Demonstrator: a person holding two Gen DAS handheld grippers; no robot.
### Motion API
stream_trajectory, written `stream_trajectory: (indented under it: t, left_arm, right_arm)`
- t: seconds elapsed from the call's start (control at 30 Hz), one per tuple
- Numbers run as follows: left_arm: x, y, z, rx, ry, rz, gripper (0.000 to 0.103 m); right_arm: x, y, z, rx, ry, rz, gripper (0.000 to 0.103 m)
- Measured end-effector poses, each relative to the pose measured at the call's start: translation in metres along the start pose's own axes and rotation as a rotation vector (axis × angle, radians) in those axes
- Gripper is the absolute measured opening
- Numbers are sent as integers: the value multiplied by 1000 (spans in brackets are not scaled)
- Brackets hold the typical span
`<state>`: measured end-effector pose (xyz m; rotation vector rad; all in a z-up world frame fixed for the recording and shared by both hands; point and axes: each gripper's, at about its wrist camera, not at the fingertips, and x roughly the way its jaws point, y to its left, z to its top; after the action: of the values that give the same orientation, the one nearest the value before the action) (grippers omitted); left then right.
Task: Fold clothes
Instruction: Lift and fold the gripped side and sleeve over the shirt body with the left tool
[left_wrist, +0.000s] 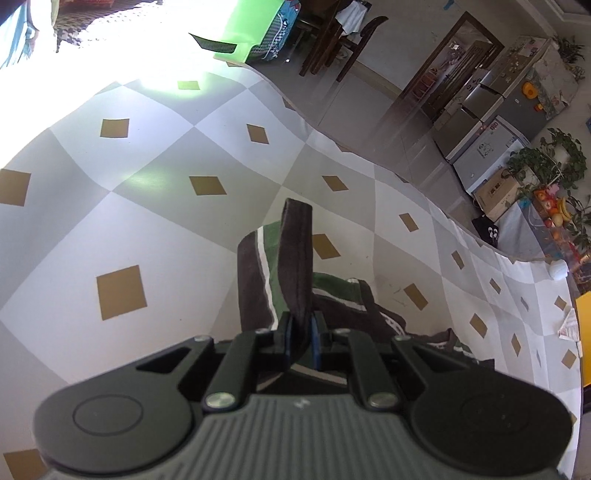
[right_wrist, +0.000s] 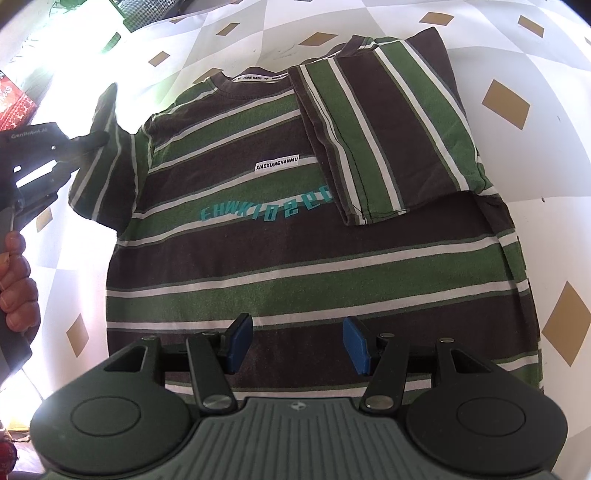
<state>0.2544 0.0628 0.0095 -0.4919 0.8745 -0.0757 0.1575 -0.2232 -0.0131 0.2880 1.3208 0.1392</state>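
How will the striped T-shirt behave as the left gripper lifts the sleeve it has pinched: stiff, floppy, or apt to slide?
Likely floppy: the sleeve droops from the left gripper in soft folds. Probably light: the striped T-shirt looks like thin knit. It may drag on the smooth table cover, since the open right gripper pins nothing.

Strong daylight glare blown out upper left both views; fisheye edges warped; centre sharp.

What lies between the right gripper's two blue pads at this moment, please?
Nothing is pinched there: in the right wrist view the right gripper stands open, with only the striped T-shirt lying flat beyond the gap.
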Motion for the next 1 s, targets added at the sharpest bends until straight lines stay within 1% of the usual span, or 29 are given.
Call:
stream_trajectory:
  t: [0.1, 0.17, 0.27, 0.33, 0.37, 0.43, 0.57, 0.6, 0.67, 0.73, 0.77, 0.8, 0.83, 0.87, 0.9, 0.93, 1.0]
  left_arm:
    - [11, -23, -18, 60, 53, -41, 10]
    - [25, -31, -34, 83, 118, -69, 10]
    - [44, -34, -59, 80, 234, -71, 11]
    - [51, -33, -69, 78, 279, -71, 13]
    - [51, -33, -73, 85, 283, -72, 14]
    - [47, -36, -73, 102, 273, -75, 19]
    - [38, -38, -68, 114, 240, -82, 36]
    - [36, -38, -66, 117, 232, -81, 38]
    - [33, -39, -60, 129, 222, -69, 39]
    - [29, -36, -57, 115, 221, -67, 41]
    - [27, -35, -56, 103, 223, -66, 45]
    - [24, -33, -55, 94, 224, -61, 53]
    - [21, -33, -54, 91, 226, -49, 58]
    - [17, -33, -54, 101, 226, -35, 70]
    - [13, -34, -54, 120, 227, -22, 80]
    - [9, -35, -55, 143, 228, -7, 83]
    - [-1, -38, -59, 194, 228, 30, 90]
  right_arm:
    - [-1, -1, 0, 2, -1, -2, 53]
    - [-1, -1, 0, 5, -2, -4, 53]
    - [-2, -3, 1, 10, -4, -3, 53]
    - [-3, -3, 2, 13, -7, -4, 53]
    - [-4, -3, 2, 14, -8, -4, 53]
    - [-4, -4, 2, 14, -11, -1, 53]
    - [-7, -5, 6, 20, -34, 19, 53]
    - [-8, -5, 7, 17, -45, 20, 53]
    - [-10, -4, 10, 10, -67, 21, 53]
    - [-11, -2, 13, 6, -85, 26, 53]
    - [-11, -2, 15, 9, -88, 31, 53]
    - [-11, -1, 18, 11, -92, 38, 53]
    - [-10, -1, 20, 13, -98, 49, 53]
    - [-10, -1, 23, 13, -107, 58, 53]
    - [-9, 0, 25, 13, -116, 66, 53]
    - [-9, 0, 27, 11, -126, 71, 53]
    - [-6, 0, 33, 4, -148, 79, 53]
